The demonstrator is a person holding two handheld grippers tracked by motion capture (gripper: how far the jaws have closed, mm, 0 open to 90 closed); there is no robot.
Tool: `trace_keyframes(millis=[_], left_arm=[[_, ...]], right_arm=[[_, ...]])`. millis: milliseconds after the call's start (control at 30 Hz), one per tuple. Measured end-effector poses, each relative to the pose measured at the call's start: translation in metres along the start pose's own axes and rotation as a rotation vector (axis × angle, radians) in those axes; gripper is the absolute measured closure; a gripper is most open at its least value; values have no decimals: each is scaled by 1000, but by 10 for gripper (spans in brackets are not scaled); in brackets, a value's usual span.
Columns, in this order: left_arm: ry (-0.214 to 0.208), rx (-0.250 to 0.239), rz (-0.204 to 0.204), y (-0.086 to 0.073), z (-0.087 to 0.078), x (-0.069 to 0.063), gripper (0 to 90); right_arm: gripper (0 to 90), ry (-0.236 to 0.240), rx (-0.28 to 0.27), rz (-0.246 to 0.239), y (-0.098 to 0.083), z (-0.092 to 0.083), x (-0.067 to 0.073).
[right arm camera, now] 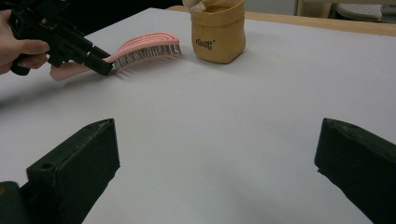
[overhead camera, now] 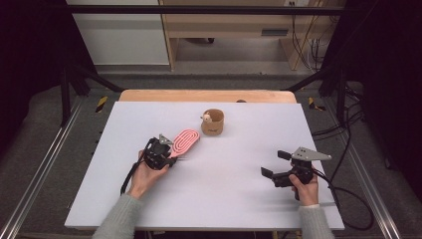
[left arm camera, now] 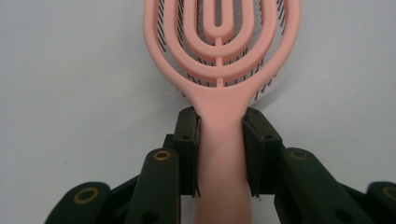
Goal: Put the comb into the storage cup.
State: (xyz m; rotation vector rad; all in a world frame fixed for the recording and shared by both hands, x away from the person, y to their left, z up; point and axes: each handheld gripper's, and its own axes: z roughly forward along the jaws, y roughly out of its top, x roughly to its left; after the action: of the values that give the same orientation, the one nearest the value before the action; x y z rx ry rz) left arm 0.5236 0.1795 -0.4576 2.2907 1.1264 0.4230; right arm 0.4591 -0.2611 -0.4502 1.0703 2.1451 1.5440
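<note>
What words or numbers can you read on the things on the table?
Small dark word on the side of the tan pot: too blurred to read for sure.
Pink hairbrush: no words or numbers on it.
White table: no writing on it.

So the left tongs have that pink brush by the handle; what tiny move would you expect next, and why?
Probably a small lift. The left tongs are shut on the pink hairbrush at its handle, bristles down, low over the white table. The tan pouch stands just beyond the brush head, so raising it first would likely let it be carried there. The right tongs rest open, apart.
</note>
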Motion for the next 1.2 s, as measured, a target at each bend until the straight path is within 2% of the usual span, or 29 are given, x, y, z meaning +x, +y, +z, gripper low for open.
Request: trace_keyframes(millis=[633, 1200], left_arm=[[10, -81, -20, -1, -25, -1, 691], [13, -147, -51, -6, -40, -2, 691]], right_arm=[[3, 1, -1, 2, 0, 1, 0], [3, 2, -1, 7, 0, 2, 1]])
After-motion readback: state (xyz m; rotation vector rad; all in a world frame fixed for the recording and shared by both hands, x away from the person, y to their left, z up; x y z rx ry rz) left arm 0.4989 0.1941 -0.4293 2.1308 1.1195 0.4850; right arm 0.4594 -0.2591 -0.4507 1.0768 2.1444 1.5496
